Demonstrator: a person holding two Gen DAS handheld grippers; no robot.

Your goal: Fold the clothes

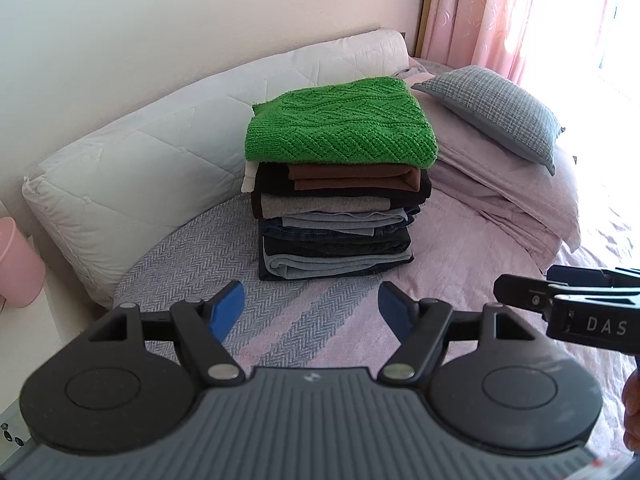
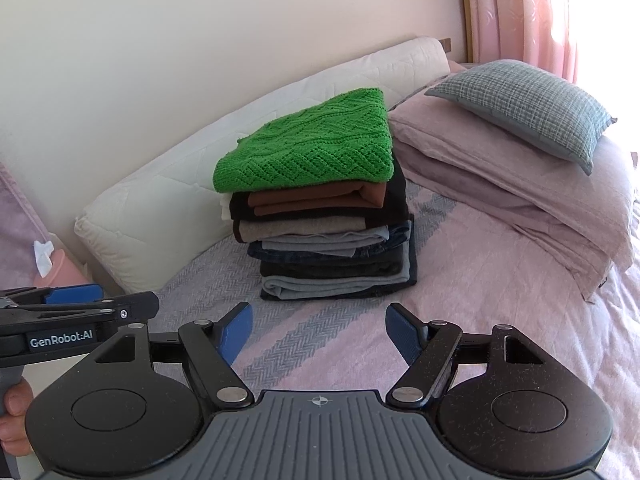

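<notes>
A tall pile of clothes (image 1: 336, 200) sits on the pink bed (image 1: 460, 264) by the wall. Both tongs, left (image 1: 311, 312) and right (image 2: 319, 334), gape wide, holding nothing.

Ahead of your jaws: green zigzag-knit sweater (image 1: 340, 124) atop brown, black, grey and denim-blue folds; pink bedspread (image 1: 460, 280) with grey herringbone stripes; grey checked pillow (image 1: 496, 112).
</notes>
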